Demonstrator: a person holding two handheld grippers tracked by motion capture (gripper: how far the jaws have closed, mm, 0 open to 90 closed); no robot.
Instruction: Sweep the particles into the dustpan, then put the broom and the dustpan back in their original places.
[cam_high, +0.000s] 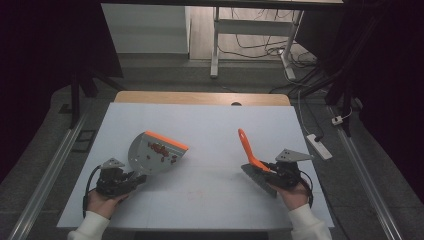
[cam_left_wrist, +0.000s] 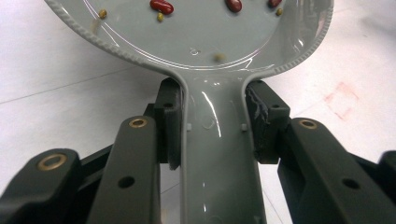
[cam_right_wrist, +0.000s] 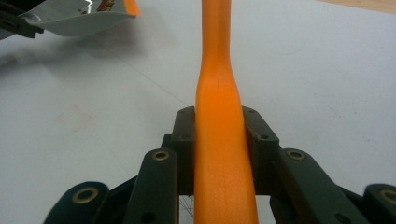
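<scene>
Bench (cam_high: 200, 125) surface comes first: a pale sheet with both tools held over its near half, well apart from each other. Over the left part the grey dustpan (cam_high: 150, 156) with its orange lip is carried by the left gripper (cam_high: 131, 179), whose jaws are pressed against both sides of the pan's handle; I judge the pan is kept roughly level so that the red beans (cam_high: 160, 149) lying in it stay put. On the right, the right gripper (cam_high: 270, 170) pinches the orange handle of the hand brush (cam_high: 252, 160), bristle head low beside the gripper and handle tip rising away, which looks like a sweeping hold at rest (no bean lies near it on the bench). The high view gives the layout and the gap between pan and brush. The left gripper view adds what that one cannot: small yellowish grains (cam_left_wrist: 160, 17) among the beans. The right gripper view shows the pads flush on the brush handle.
</scene>
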